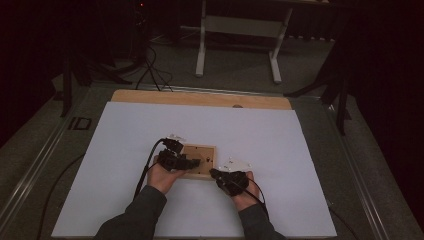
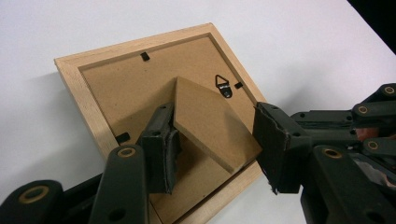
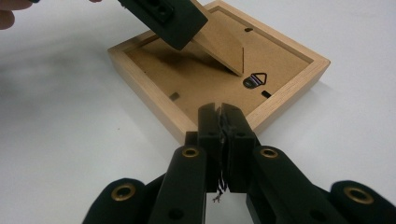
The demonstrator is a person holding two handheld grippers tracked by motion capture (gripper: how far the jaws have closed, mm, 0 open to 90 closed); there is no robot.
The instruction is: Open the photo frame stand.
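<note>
A light wooden picture frame (image 1: pixel 204 150) lies face down on the white sheet. Its brown backing (image 2: pixel 121 98) faces up, with a metal hanger (image 2: pixel 224 87). The hinged stand flap (image 2: pixel 210 123) is raised at an angle off the backing. My left gripper (image 2: pixel 214 112) is open, with the flap between its jaws and the left pad close beside the flap's edge. In the high view, the left gripper (image 1: pixel 192 162) reaches over the frame from the left. My right gripper (image 3: pixel 223 112) is shut, its tips at the frame's near wooden rim (image 3: pixel 177 123). In the high view, the right gripper (image 1: pixel 215 173) is at the frame's near right corner.
Small white bits lie on the sheet (image 1: pixel 280 200) just right of the frame (image 1: pixel 237 162) and behind it (image 1: pixel 176 136). A wooden board (image 1: pixel 150 96) edges the sheet's far side. Beyond it stand white table legs (image 1: pixel 201 45) and floor cables (image 1: pixel 150 75).
</note>
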